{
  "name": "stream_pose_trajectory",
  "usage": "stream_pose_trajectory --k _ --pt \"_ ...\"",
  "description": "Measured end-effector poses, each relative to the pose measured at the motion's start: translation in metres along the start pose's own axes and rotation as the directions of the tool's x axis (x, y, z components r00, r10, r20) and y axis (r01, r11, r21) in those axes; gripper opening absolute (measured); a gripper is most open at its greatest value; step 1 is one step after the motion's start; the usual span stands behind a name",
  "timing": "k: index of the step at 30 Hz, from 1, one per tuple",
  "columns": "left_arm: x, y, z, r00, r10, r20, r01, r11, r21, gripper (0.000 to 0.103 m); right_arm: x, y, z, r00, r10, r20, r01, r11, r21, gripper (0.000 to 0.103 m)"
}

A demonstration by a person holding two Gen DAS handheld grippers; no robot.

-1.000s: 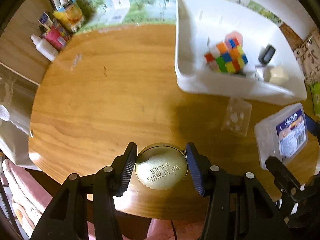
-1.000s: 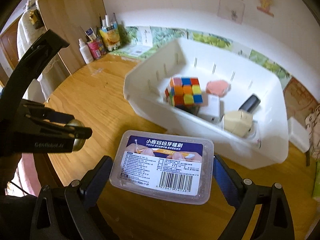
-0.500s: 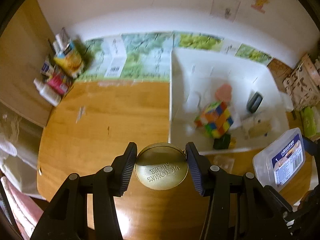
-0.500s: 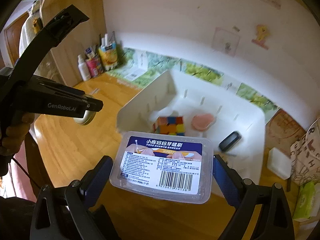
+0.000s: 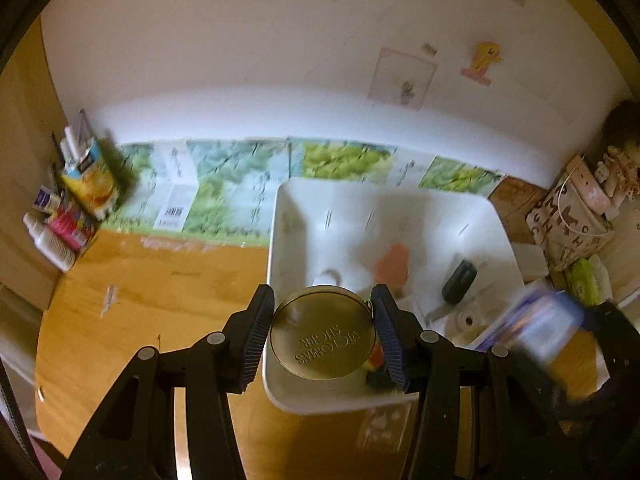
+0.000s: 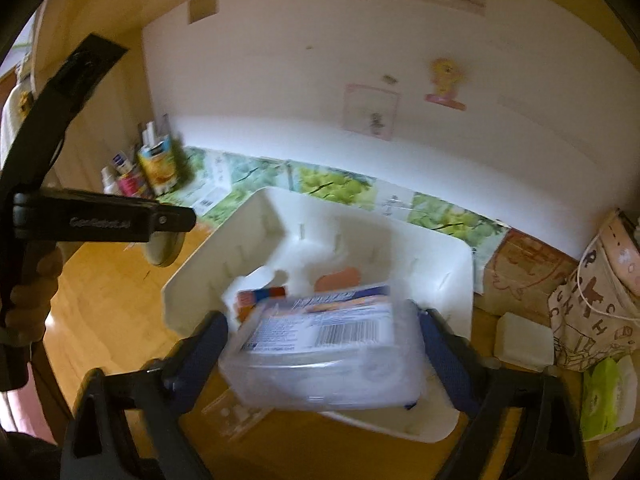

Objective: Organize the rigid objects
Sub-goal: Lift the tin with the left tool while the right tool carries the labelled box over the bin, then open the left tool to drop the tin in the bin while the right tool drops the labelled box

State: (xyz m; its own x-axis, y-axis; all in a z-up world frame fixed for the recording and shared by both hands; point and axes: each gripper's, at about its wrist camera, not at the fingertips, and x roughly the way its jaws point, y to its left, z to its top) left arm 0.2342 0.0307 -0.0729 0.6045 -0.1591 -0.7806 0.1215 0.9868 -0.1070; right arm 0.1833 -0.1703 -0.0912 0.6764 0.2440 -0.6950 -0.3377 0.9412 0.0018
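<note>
My left gripper (image 5: pixel 322 334) is shut on a round gold tin (image 5: pixel 322 332) and holds it in the air over the near left part of the white bin (image 5: pixel 288 216). My right gripper (image 6: pixel 322 346) is shut on a clear plastic box with a blue label (image 6: pixel 320 344), tilted and blurred, above the near edge of the bin (image 6: pixel 452 264). In the bin lie a pink piece (image 5: pixel 394 260), a black object (image 5: pixel 459 282) and a colour cube, mostly hidden behind the held things. The left gripper with the tin (image 6: pixel 162 246) also shows in the right wrist view.
Bottles and cartons (image 5: pixel 76 196) stand at the table's back left. A small clear packet (image 5: pixel 384 426) lies on the wooden table (image 5: pixel 140 300) in front of the bin. A patterned bag (image 6: pixel 592 304), a white block (image 6: pixel 524 340) and a green pack (image 6: pixel 604 396) sit at the right.
Both grippers have risen and moved forward over the bin, each with its object. The clear box has tilted and now hangs over the bin's near edge.
</note>
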Motion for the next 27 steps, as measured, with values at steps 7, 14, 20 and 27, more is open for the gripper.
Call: stream_pose_trajectory --k 7,14,20,27 --pt "0.008 -0.014 0.008 0.994 -0.031 0.108 0.029 0.999 0.019 0.054 0.028 -0.033 -0.004 1.000 0.005 -0.018 -0.002 0.988 0.156 0.055" --pt "0.030 -0.031 0.013 0.996 -0.060 0.060 0.058 0.997 0.044 0.054 0.043 -0.052 -0.010 0.999 0.011 -0.041 -0.002 0.973 0.231 0.055" --pt "0.033 -0.038 0.013 0.995 -0.078 0.057 0.077 0.997 0.028 0.057 0.039 -0.062 -0.013 0.999 0.012 -0.040 -0.001 0.965 0.262 0.055" --pt "0.023 -0.040 0.011 0.998 -0.045 0.047 0.044 0.999 0.023 0.080 0.031 -0.068 -0.014 0.999 0.020 -0.029 -0.011 0.956 0.292 0.056"
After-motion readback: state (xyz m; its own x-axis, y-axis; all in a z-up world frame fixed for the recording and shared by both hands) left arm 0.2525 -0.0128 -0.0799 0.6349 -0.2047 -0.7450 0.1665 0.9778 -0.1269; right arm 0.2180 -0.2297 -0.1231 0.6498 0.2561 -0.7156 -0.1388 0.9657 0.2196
